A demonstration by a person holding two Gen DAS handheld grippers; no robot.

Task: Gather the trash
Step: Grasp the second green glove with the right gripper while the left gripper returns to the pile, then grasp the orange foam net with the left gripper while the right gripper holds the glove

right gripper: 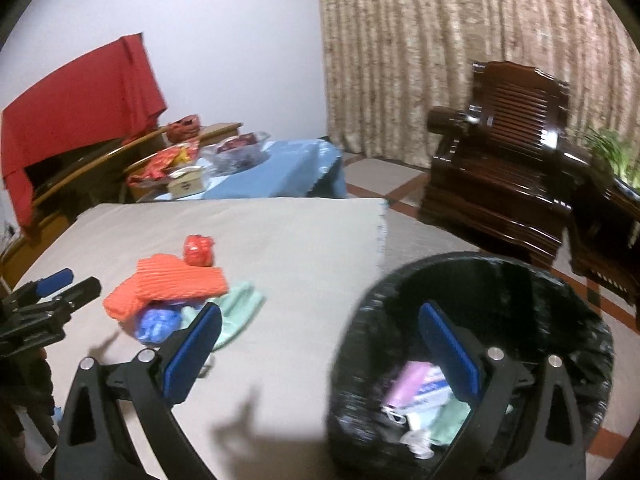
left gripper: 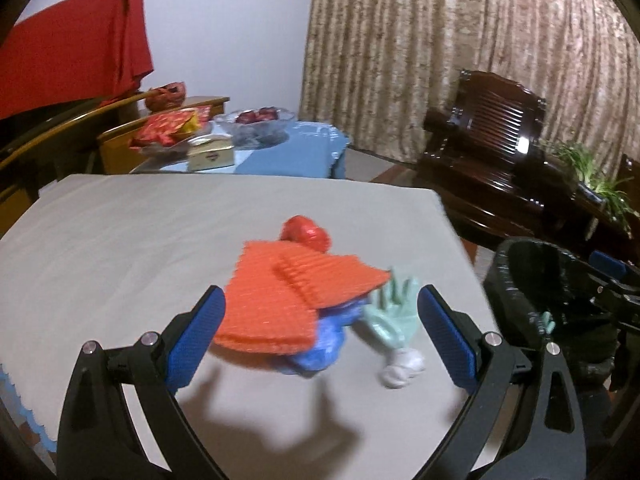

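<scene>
A trash pile lies on the beige-clothed table (left gripper: 120,240): orange corrugated sheets (left gripper: 280,300), a red crumpled ball (left gripper: 306,232), a blue plastic bag (left gripper: 324,340), a mint-green glove (left gripper: 394,312) and a white paper wad (left gripper: 400,366). My left gripper (left gripper: 320,304) is open just in front of the pile, straddling it, with nothing held. In the right wrist view my right gripper (right gripper: 320,312) is open and empty, spanning the table's right edge and the black lined bin (right gripper: 472,258). The bin holds pink, white and green scraps (right gripper: 408,388). The pile (right gripper: 168,284) sits left of it.
The bin (left gripper: 516,248) stands on the floor off the table's right edge, with my right gripper (left gripper: 600,280) above it. A dark wooden armchair (right gripper: 500,152) is behind it. A blue-clothed table (left gripper: 288,152) with a glass bowl and box lies beyond.
</scene>
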